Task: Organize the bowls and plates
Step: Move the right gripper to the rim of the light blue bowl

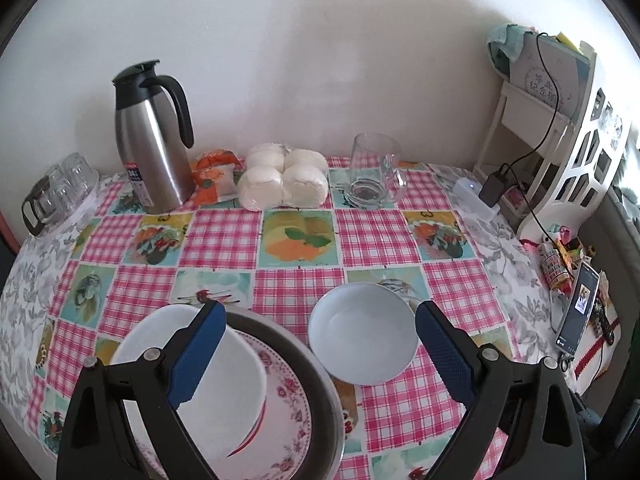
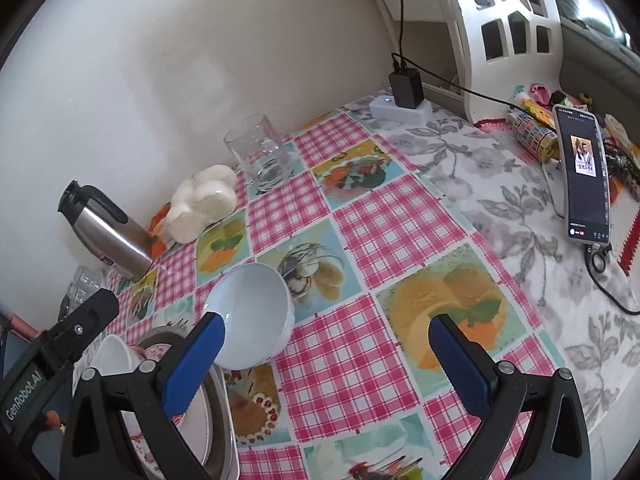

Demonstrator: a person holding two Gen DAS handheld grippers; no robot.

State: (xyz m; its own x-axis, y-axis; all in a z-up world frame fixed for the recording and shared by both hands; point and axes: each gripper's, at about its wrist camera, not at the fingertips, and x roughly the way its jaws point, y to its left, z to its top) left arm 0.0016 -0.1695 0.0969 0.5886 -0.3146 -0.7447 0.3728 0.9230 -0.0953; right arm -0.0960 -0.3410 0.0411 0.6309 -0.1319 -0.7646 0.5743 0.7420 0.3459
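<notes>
Left wrist: left claw spread, low over pale bowl, empty.

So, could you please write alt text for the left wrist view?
The open left gripper hovers over a checked tablecloth, framing a pale blue bowl beside a white bowl on a floral plate. A steel thermos stands behind.

Pale blue bowl upright on the tablecloth, beside white bowl on floral plate (stacked, inside a metal basin)
</notes>
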